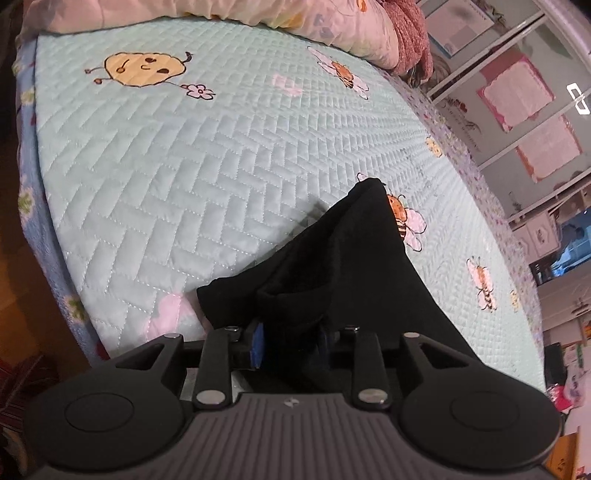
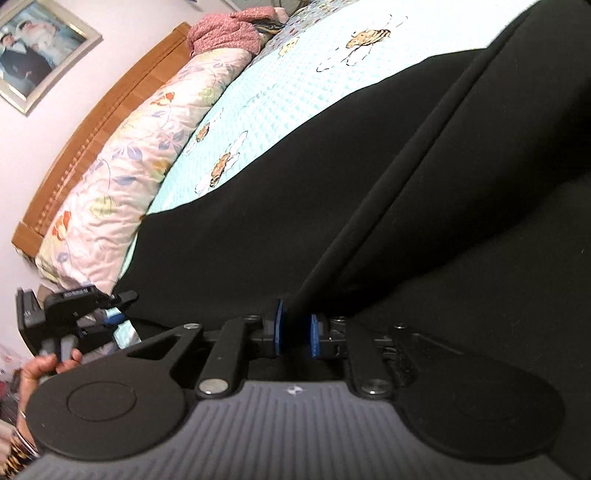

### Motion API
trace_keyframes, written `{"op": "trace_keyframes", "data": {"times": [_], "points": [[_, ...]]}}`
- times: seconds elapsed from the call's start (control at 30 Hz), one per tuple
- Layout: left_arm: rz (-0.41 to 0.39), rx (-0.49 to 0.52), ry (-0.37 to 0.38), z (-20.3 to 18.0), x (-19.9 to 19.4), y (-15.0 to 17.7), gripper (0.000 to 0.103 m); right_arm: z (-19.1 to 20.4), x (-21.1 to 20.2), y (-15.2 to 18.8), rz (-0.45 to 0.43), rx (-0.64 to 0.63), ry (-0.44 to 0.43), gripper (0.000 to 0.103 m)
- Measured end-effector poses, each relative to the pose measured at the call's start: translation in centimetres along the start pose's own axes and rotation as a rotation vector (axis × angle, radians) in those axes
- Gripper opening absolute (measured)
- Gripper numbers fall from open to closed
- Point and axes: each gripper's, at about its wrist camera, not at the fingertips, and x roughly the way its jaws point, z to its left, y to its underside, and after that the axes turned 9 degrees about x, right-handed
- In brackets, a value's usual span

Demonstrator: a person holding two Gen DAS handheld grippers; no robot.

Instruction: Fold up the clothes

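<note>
Quilted bee-print bedspread, floral duvet, wood headboard, framed photo.

each tool has black linkage arms, silver screws, blue pads and a ribbed grey body.

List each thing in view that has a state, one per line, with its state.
Left gripper: shut on the black garment.
Right gripper: shut on a fold of the black garment.
Black garment: partly lifted, spread over the quilt.
Quilt: flat on the bed.
Floral duvet: bunched by the headboard.
Pink blanket: crumpled.
</note>
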Motion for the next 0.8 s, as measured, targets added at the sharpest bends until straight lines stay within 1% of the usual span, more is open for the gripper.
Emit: {"op": "trace_keyframes", "data": {"times": [0.07, 0.17, 0.2, 0.27, 0.37, 0.43, 0.5, 0.57, 0.67, 0.8], "points": [[-0.012, 0.005, 0.013, 0.0, -0.1, 0.0, 0.031, -0.2, -0.2, 0.0, -0.002, 0.012, -0.01, 0.015], [-0.019, 0.059, -0.004, -0.6, 0.1, 0.0, 0.03, 0.1, -0.4, 0.0, -0.011, -0.006, -0.007, 0.014], [-0.021, 0.069, -0.006, -0.7, 0.1, -0.1, 0.026, 0.3, -0.4, 0.0, -0.015, -0.018, -0.004, 0.014], [-0.036, 0.096, 0.009, -0.9, -0.2, -0.6, 0.022, 0.9, -0.5, 0.0, -0.023, -0.049, 0.002, 0.014], [-0.069, 0.13, 0.047, -1.3, -1.5, -1.3, 0.022, 2.0, -1.0, 0.0, -0.033, -0.101, 0.003, 0.014], [-0.073, 0.154, 0.037, -1.6, -2.0, -1.5, 0.022, 2.7, -1.2, 0.0, -0.039, -0.136, 0.004, 0.014], [-0.056, 0.185, 0.005, -1.7, -1.7, -1.6, 0.022, 3.3, -1.5, 0.0, -0.046, -0.172, 0.005, 0.014], [-0.036, 0.182, -0.015, -1.3, -1.1, -1.4, 0.022, 4.0, -1.8, -0.1, -0.053, -0.207, 0.006, 0.014], [-0.026, 0.172, -0.027, -0.5, -0.7, -1.2, 0.022, 4.2, -1.5, 0.3, -0.031, -0.242, 0.019, 0.014], [-0.025, 0.188, -0.05, -0.6, -0.8, -0.9, 0.022, 4.0, -1.0, 0.8, -0.005, -0.267, 0.032, 0.014]]}}
